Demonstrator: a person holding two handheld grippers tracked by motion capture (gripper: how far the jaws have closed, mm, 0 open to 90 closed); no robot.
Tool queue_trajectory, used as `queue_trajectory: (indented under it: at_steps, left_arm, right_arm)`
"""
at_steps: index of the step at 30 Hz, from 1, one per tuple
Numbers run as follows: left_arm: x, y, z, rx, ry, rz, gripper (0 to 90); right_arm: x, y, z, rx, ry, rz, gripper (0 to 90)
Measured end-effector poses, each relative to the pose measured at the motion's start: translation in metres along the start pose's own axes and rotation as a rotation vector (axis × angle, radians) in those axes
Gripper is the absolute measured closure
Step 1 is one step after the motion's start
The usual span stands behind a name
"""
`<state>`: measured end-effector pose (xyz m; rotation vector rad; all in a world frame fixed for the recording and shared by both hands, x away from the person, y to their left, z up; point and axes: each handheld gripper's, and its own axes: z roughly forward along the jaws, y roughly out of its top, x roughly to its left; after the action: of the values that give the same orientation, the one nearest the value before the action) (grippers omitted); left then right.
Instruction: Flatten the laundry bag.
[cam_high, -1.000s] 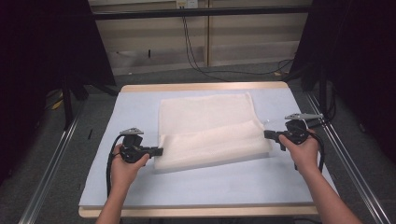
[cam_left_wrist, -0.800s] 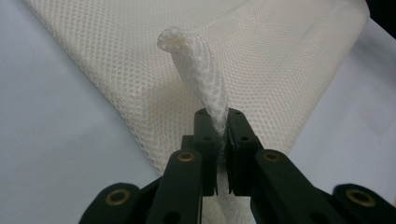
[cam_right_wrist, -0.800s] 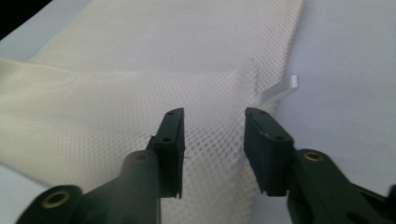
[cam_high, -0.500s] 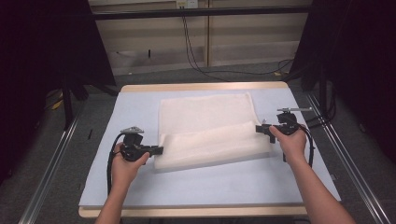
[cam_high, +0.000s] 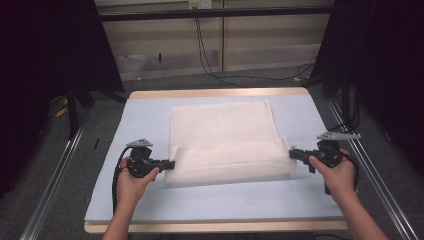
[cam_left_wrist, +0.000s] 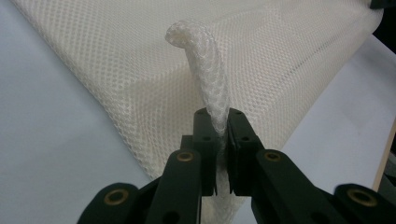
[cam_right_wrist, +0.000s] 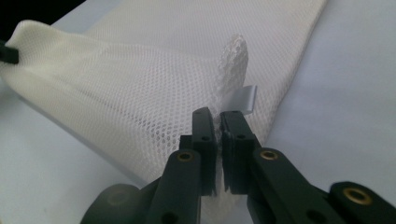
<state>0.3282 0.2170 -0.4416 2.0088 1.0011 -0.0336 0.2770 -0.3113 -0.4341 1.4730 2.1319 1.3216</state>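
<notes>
My left gripper (cam_high: 170, 164) pinches the white mesh cloth (cam_high: 223, 142) at its near-left corner; my right gripper (cam_high: 294, 154), whose jaws have just been closing, clamps the near-right corner. The cloth lies mid-table, folded, with bare blue mat (cam_high: 220, 200) all around it. A small grey tag (cam_right_wrist: 246, 99) shows no readable writing.

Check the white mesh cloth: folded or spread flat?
Partly folded: the mesh cloth's near edge is doubled back over itself, each end pinched in a claw, left and right.
</notes>
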Motion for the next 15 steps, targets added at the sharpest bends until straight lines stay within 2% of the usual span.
queue_trajectory:
  at_steps: [1, 2, 3, 7, 10, 15]
  left_arm:
    - [-0.002, -0.001, 0.000, -0.004, 0.001, -0.005, 84.2]
    - [-0.003, -0.002, -0.002, 0.006, 0.001, -0.001, 84.1]
    - [-0.004, -0.004, -0.002, 0.003, -0.002, -0.006, 84.1]
    - [-0.008, -0.007, -0.001, 0.038, -0.002, -0.003, 84.0]
    - [-0.008, -0.011, 0.004, 0.068, 0.005, -0.017, 83.8]
    - [-0.006, -0.017, 0.012, 0.113, 0.009, -0.044, 83.5]
  right_arm:
    - [0.000, 0.000, 0.000, 0.000, 0.000, 0.000, 84.8]
    - [0.001, -0.011, -0.002, 0.014, 0.008, -0.002, 84.9]
    - [0.001, -0.011, -0.002, 0.014, 0.008, -0.002, 84.9]
    - [0.002, -0.030, 0.000, 0.076, 0.017, -0.002, 85.0]
    - [0.000, -0.041, 0.003, 0.110, 0.030, 0.007, 84.8]
    - [0.002, -0.042, 0.007, 0.149, 0.026, 0.001, 83.6]
